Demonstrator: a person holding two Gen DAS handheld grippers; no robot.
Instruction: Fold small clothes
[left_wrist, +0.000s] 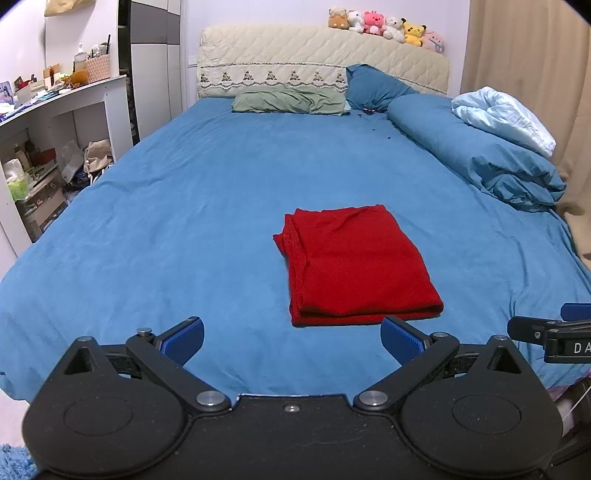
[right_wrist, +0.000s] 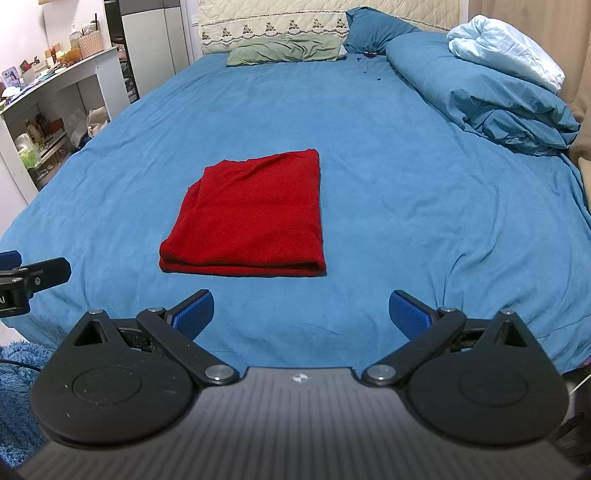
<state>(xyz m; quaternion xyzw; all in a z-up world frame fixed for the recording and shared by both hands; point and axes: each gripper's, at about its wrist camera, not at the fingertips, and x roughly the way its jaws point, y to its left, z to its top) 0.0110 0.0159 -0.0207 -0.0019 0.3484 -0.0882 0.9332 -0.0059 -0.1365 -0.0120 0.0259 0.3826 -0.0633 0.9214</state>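
Observation:
A red garment (left_wrist: 354, 266) lies folded into a neat rectangle on the blue bed sheet (left_wrist: 184, 221), near the foot of the bed. In the right wrist view the same red garment (right_wrist: 251, 218) sits left of centre. My left gripper (left_wrist: 291, 341) is open, held just short of the garment's near edge, nothing between its blue pads. My right gripper (right_wrist: 301, 314) is open too, hovering over the sheet (right_wrist: 406, 184) in front of the garment's near right corner. Each gripper shows at the edge of the other's view.
A rolled blue duvet (left_wrist: 480, 155) with a pale blue blanket (left_wrist: 506, 114) lies along the bed's right side. Green pillow (left_wrist: 291, 101) and blue pillow (left_wrist: 376, 88) rest at the headboard, plush toys (left_wrist: 384, 27) on top. White cluttered shelves (left_wrist: 55, 147) stand left. A beige curtain (left_wrist: 535, 48) hangs right.

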